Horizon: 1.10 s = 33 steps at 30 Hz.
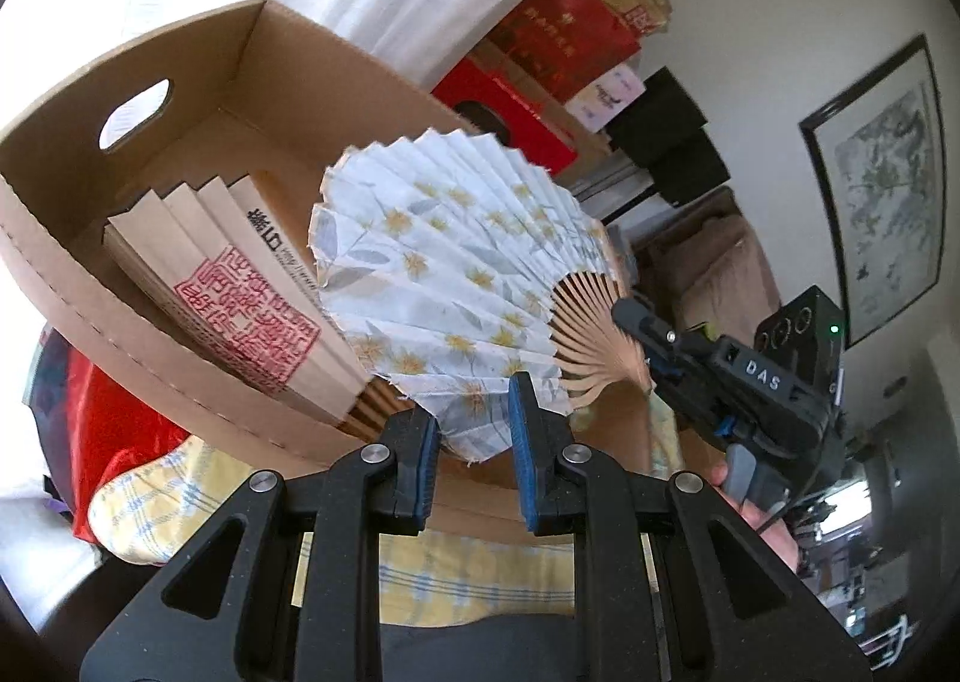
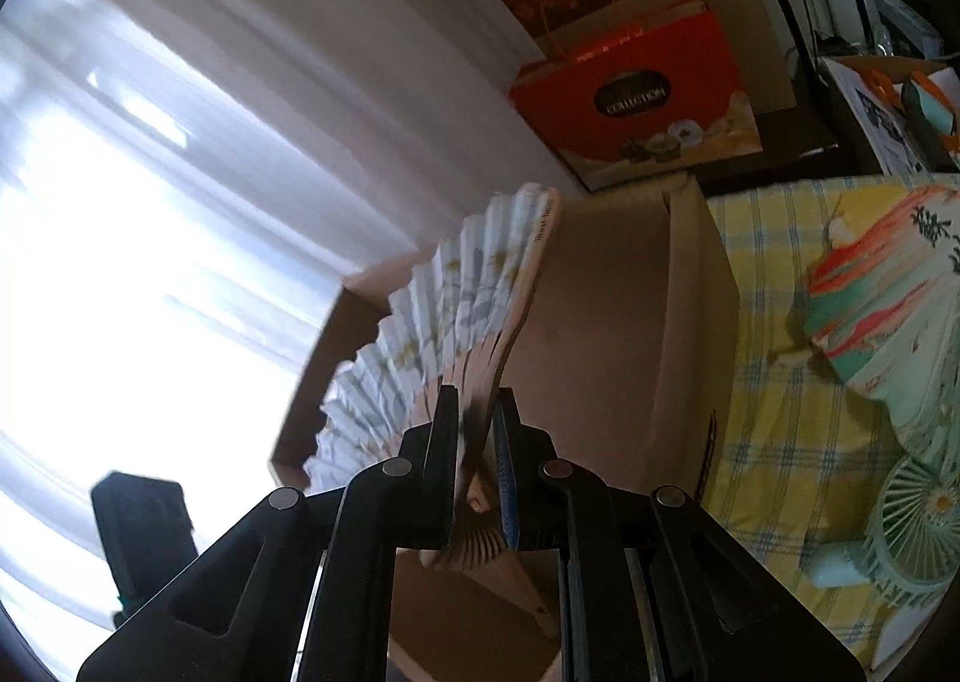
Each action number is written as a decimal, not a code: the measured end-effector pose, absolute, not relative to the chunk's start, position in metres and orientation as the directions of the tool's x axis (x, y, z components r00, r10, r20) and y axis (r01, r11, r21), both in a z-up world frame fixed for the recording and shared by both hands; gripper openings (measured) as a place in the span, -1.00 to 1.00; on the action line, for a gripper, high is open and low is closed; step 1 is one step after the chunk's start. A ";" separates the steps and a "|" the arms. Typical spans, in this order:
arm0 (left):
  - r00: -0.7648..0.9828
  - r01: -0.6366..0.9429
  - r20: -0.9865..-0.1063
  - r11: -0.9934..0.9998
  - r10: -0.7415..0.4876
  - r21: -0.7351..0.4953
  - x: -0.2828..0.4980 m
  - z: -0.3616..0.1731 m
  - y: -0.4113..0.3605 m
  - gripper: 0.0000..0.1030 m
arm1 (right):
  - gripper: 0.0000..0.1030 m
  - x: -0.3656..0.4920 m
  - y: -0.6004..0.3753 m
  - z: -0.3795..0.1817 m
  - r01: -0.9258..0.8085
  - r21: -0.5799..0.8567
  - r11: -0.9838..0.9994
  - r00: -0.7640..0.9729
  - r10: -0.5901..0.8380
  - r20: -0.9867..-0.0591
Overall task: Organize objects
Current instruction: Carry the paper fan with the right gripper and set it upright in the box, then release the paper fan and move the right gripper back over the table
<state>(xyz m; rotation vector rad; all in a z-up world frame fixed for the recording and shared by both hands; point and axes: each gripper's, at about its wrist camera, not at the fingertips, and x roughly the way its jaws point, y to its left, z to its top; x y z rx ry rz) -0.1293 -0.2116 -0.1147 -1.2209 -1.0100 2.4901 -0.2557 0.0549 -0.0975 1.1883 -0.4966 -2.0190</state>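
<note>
- A cardboard box point(image 1: 180, 100) with a cut-out handle hole sits on a yellow checked cloth point(image 2: 780, 382); it serves as the landmark here.
- A white floral folding fan point(image 1: 444, 262), spread open, hangs just above the box's open top, likely on its way inside.
- The right gripper point(image 2: 477, 442) clamps the fan's bamboo ribs near the pivot, which carries the weight.
- The left gripper point(image 1: 474, 430) has its jaws nearly closed around the fan's paper edge, apparently steadying the leaf; whether they actually pinch it is unclear.
- Inside the box lies a tan folded fan point(image 1: 240, 286) with a red seal print.
- Beside the box, on the cloth, rest a colourful open fan point(image 2: 888, 292) and a mint electric fan point(image 2: 912, 526).
</note>
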 end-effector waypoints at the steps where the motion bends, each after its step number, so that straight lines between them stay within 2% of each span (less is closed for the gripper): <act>1: -0.640 0.124 -0.636 -0.758 0.432 -0.640 -0.130 -0.116 -0.212 -0.63 | -0.77 -0.255 0.053 -0.102 0.395 0.631 -0.668 -0.303 -0.743 -0.597; 2: -0.637 0.123 -0.645 -0.770 0.423 -0.626 -0.129 -0.116 -0.211 -0.64 | -0.71 -0.253 0.053 -0.105 0.402 0.610 -0.683 -0.310 -0.728 -0.612; 4: -0.639 0.131 -0.664 -0.796 0.388 -0.591 -0.128 -0.116 -0.212 -0.57 | -0.73 -0.253 0.051 -0.105 0.404 0.573 -0.713 -0.323 -0.698 -0.640; 5: -0.642 0.138 -0.672 -0.806 0.371 -0.576 -0.127 -0.115 -0.212 -0.47 | -0.69 -0.253 0.052 -0.105 0.400 0.561 -0.725 -0.330 -0.685 -0.650; 6: -0.645 0.140 -0.673 -0.810 0.361 -0.569 -0.126 -0.113 -0.212 -0.38 | -0.55 -0.252 0.051 -0.103 0.398 0.554 -0.731 -0.335 -0.678 -0.655; 8: -0.659 0.146 -0.668 -0.812 0.346 -0.565 -0.121 -0.109 -0.214 0.02 | -0.45 -0.251 0.055 -0.099 0.397 0.534 -0.746 -0.356 -0.662 -0.660; 10: -0.676 0.155 -0.661 -0.815 0.326 -0.559 -0.118 -0.104 -0.217 0.22 | -0.45 -0.251 0.062 -0.092 0.406 0.523 -0.750 -0.372 -0.658 -0.655; 20: -0.695 0.185 -0.655 -0.806 0.297 -0.562 -0.109 -0.095 -0.220 0.37 | -0.40 -0.239 0.084 -0.078 0.422 0.504 -0.754 -0.388 -0.652 -0.651; 23: -0.702 0.175 -0.652 -0.819 0.285 -0.546 -0.107 -0.089 -0.217 0.52 | -0.38 -0.230 0.093 -0.071 0.421 0.508 -0.751 -0.391 -0.656 -0.645; 26: -0.699 0.159 -0.657 -0.835 0.281 -0.526 -0.106 -0.084 -0.210 0.55 | -0.30 -0.224 0.101 -0.067 0.420 0.508 -0.752 -0.399 -0.656 -0.641; 33: -0.676 0.108 -0.664 -0.848 0.319 -0.518 -0.103 -0.078 -0.183 0.60 | -0.28 -0.209 0.118 -0.056 0.439 0.471 -0.765 -0.417 -0.638 -0.647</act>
